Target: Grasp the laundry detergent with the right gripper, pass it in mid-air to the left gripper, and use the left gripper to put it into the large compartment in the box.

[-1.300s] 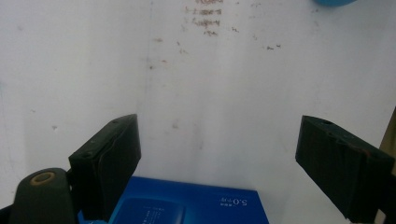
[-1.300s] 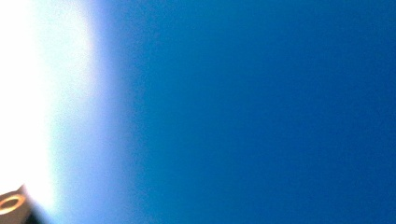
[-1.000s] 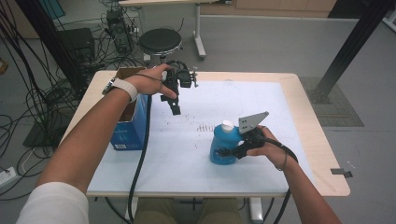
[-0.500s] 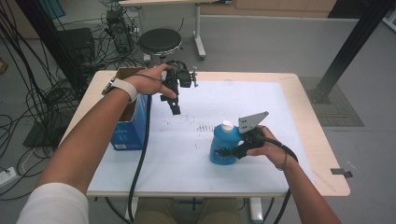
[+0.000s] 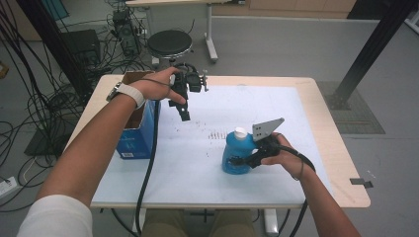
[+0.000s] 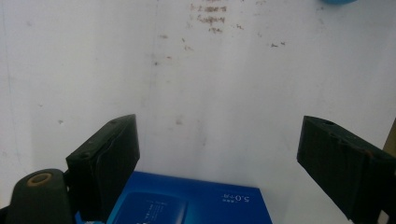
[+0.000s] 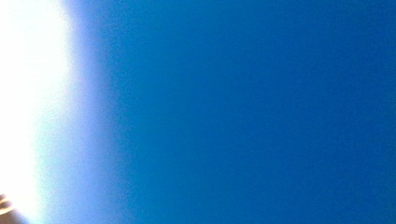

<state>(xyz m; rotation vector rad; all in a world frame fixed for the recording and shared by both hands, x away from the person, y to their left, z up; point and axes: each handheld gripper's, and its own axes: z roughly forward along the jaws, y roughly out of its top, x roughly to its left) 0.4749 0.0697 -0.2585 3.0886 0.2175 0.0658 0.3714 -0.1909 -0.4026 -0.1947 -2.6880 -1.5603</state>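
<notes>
Nearest to me, my right gripper (image 5: 240,160) clamps the blue bottle (image 5: 233,154) from the side, low on its body, jaws squeezed tight around it. The bottle stands upright on the white table cover (image 5: 247,103), long axis vertical, white cap (image 5: 240,132) pointing straight up, toward the near right part of the table. In the right gripper view its blue wall sits right against the lens. Farther off, my left gripper (image 5: 184,113) hangs above the cover beside the blue cardboard box (image 5: 136,140), jaws spread wide and just opened further, nothing between them.
</notes>
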